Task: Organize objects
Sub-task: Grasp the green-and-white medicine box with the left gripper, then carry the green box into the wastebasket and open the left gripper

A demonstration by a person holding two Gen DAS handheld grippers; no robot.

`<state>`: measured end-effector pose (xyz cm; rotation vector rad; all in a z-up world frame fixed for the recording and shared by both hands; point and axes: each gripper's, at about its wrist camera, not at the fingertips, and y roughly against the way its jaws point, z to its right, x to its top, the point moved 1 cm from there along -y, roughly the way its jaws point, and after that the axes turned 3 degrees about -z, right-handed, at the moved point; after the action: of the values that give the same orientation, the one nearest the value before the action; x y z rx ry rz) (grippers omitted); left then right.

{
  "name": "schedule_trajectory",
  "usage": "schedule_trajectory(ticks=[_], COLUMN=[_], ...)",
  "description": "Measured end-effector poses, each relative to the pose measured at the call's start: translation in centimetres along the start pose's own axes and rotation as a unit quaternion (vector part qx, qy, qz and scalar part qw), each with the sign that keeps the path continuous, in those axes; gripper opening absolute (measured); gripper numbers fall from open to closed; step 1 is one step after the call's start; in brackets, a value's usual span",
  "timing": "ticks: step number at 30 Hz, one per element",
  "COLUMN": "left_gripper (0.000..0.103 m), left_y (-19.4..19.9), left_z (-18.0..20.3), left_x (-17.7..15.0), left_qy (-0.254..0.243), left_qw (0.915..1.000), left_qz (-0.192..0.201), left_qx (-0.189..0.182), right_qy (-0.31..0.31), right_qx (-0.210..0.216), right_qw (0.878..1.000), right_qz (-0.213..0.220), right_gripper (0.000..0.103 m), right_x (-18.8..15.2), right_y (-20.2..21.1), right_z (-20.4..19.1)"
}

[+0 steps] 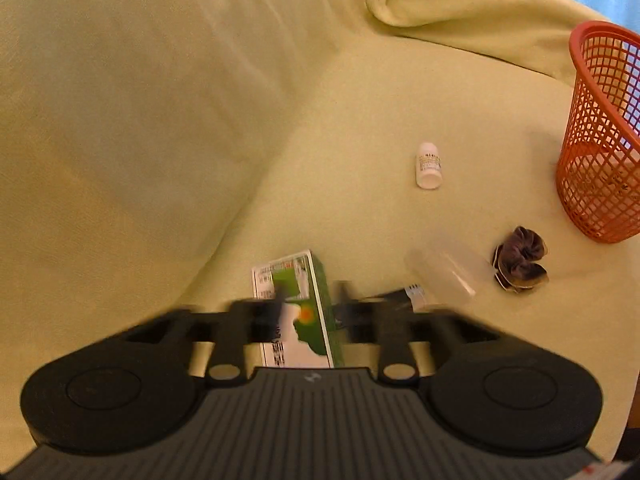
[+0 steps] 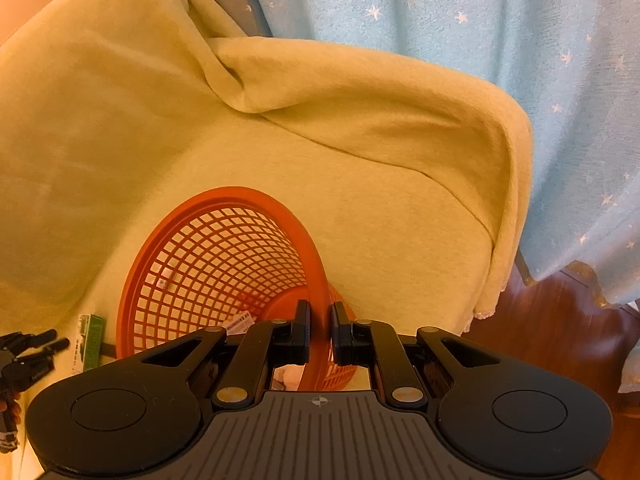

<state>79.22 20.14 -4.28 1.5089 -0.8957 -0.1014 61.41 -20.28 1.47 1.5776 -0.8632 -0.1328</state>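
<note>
A yellow blanket point(image 2: 360, 240) is covering the seat where everything is lying. The orange basket point(image 2: 208, 272) is standing at its right side, its rim pinched by the right tongs point(image 2: 319, 332). The left tongs point(image 1: 308, 300) are spreading wide around the green box point(image 1: 298, 312), which is resting on the blanket, blurred. Nearby are lying a brown scrunchie point(image 1: 520, 260) and a white bottle point(image 1: 429, 165). Closing off-centre is likely to twist the box away; pulling the rim could tip the basket.

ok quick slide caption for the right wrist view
Right gripper clamps the rim of the orange mesh basket on the yellow-green blanket.
</note>
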Motion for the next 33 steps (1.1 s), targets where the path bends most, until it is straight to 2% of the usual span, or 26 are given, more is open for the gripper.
schedule_trajectory(ticks=[2,3,5,8,10,14,16,22,29,33], left_gripper=[0.052,0.061,0.069,0.072,0.072,0.071,0.054,0.05,0.05,0.05], left_y=[0.0,-0.4,-1.0,-2.9,-4.5,-6.8,-7.6,-5.1,1.8,6.5], left_z=[0.3,0.2,-0.1,-0.6,-0.9,-2.2,-2.6,-2.4,-1.1,0.4], left_x=[-0.3,-0.4,-0.6,-1.0,-1.7,-3.5,-3.9,-3.5,-2.3,-2.0], left_qy=[0.02,0.034,0.054,0.044,0.046,0.09,0.108,0.116,0.099,0.101], left_qw=[0.9997,0.9993,0.9984,0.9984,0.9976,0.9928,0.9907,0.9927,0.9947,0.992], left_qz=[0.008,0.005,0.005,-0.019,-0.04,-0.076,-0.083,-0.034,0.026,0.067], left_qx=[0.009,0.011,0.02,0.03,0.031,0.018,0.003,-0.006,-0.012,-0.033], right_qy=[0.004,0.006,0.004,0.005,0.004,0.005,0.005,0.009,0.015,0.02], right_qx=[0.004,0.004,0.009,0.007,0.006,0.002,0.001,-0.008,-0.006,-0.006], right_qw=[1.0,1.0,1.0,1.0,1.0,1.0,1.0,1.0,1.0,1.0], right_qz=[0.002,0.002,0.002,0.002,0.003,0.005,0.006,0.007,0.006,0.005], right_gripper=[0.007,0.007,0.007,0.007,0.007,0.007,0.007,0.007,0.007,0.007], right_x=[-0.1,-0.1,-0.1,0.0,0.1,0.1,0.1,0.0,0.4,0.5], right_y=[0.0,0.0,0.0,0.0,-0.1,-0.1,-0.1,0.0,0.1,0.0], right_z=[0.1,0.2,0.3,0.2,0.1,-0.2,-0.3,-0.7,-0.9,-0.9])
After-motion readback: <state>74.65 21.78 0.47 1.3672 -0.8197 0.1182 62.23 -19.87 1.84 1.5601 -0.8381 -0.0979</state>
